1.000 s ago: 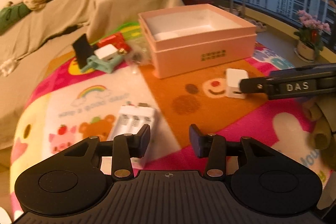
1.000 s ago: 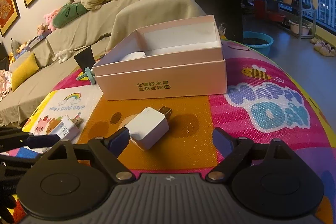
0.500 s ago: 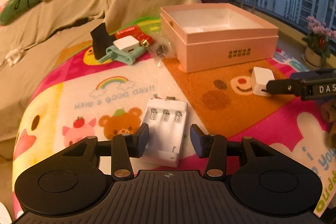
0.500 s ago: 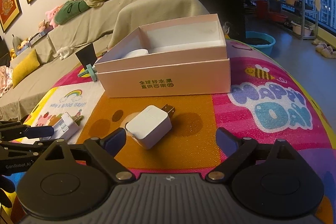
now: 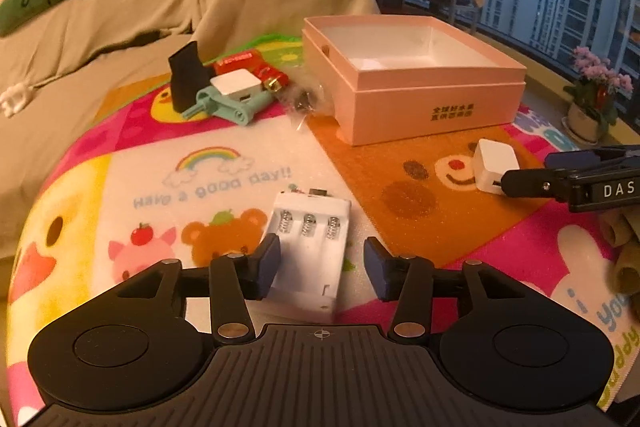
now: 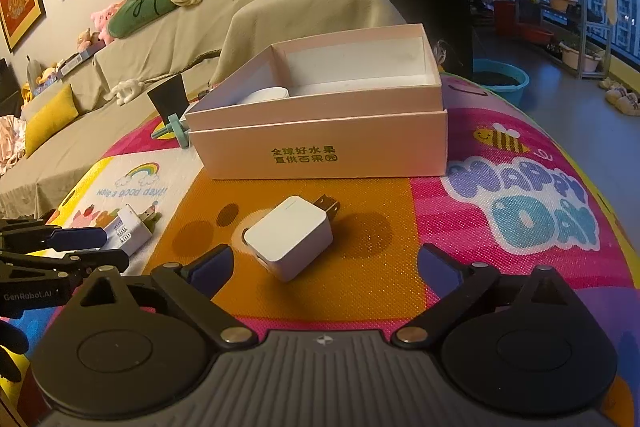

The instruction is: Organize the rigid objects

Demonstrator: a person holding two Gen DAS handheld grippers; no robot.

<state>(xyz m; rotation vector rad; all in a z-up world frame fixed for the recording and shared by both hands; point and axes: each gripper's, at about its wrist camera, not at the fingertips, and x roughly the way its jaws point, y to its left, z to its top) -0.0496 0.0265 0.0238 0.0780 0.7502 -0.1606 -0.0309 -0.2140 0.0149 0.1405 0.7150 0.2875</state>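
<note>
Two views. Left wrist: left gripper (image 5: 320, 263) jaws opening, white ribbed plastic battery charger (image 5: 310, 247) between them, unpressed, on colourful cartoon play mat (image 5: 160, 167). Right wrist: right gripper (image 6: 324, 267) jaws opening wide around white smooth cube plug adapter (image 6: 290, 237); pink cardboard box (image 6: 320, 131) beyond; beige-draped sofa (image 6: 280, 3) behind.

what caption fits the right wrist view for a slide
Right tongs opening around a white plug adapter on the play mat, pink box behind.
</note>
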